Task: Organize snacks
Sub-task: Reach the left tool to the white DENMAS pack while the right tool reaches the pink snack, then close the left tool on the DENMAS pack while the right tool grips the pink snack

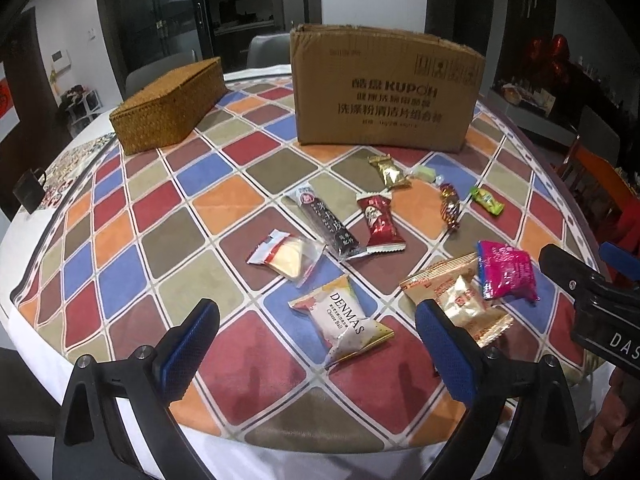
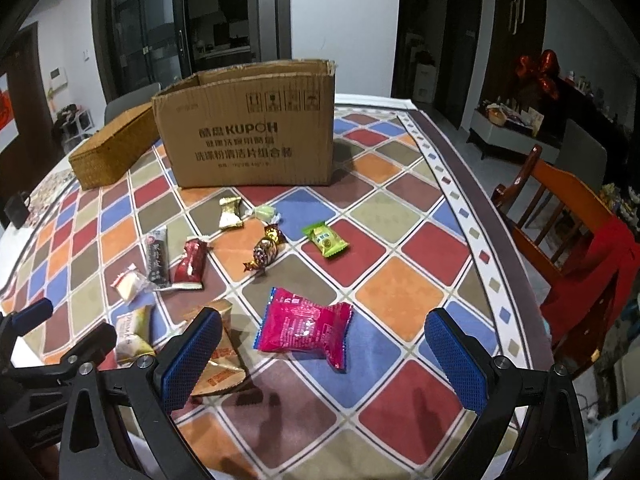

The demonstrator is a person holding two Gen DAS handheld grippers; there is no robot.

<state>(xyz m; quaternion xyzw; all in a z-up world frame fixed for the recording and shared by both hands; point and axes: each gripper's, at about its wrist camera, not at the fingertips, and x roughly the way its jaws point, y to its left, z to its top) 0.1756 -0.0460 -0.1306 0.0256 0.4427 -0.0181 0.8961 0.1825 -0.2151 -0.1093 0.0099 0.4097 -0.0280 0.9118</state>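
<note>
The left gripper [image 1: 316, 344] hangs above the near part of the table [image 1: 168, 216] with its blue-padded fingers [image 1: 188, 340] spread wide and nothing between them that they touch. Below the gap lies a white cheese-ball packet [image 1: 344, 326] on the chequered cloth. Just to its right a gold and white packet [image 1: 460, 300] lies flat, partly behind the right-hand finger.

The right gripper [image 2: 324, 354] is likewise wide open and holds nothing; a bright pink packet [image 2: 306, 326] lies on the cloth below the gap, closer to the left finger [image 2: 192, 356], and touches neither pad.

Further back the other snacks lie scattered, apart from one another for the most part: a pale wedge in clear wrap [image 1: 286, 257], a long black bar [image 1: 326, 222] with a red packet [image 1: 380, 222] beside it, a gold packet [image 1: 390, 171], a pale green sweet [image 1: 424, 172], a twisted foil sweet [image 1: 450, 206] and a small green packet [image 1: 486, 200].

Behind them stands an open cardboard box [image 1: 384, 92] (printed KUPOH on its front), upright; its inside cannot be seen well. To its left rests a woven basket [image 1: 168, 106] with its lid on. A wooden chair [image 2: 560, 220] with a red cloth [image 2: 592, 280] draped on it stands by the table's right edge.
</note>
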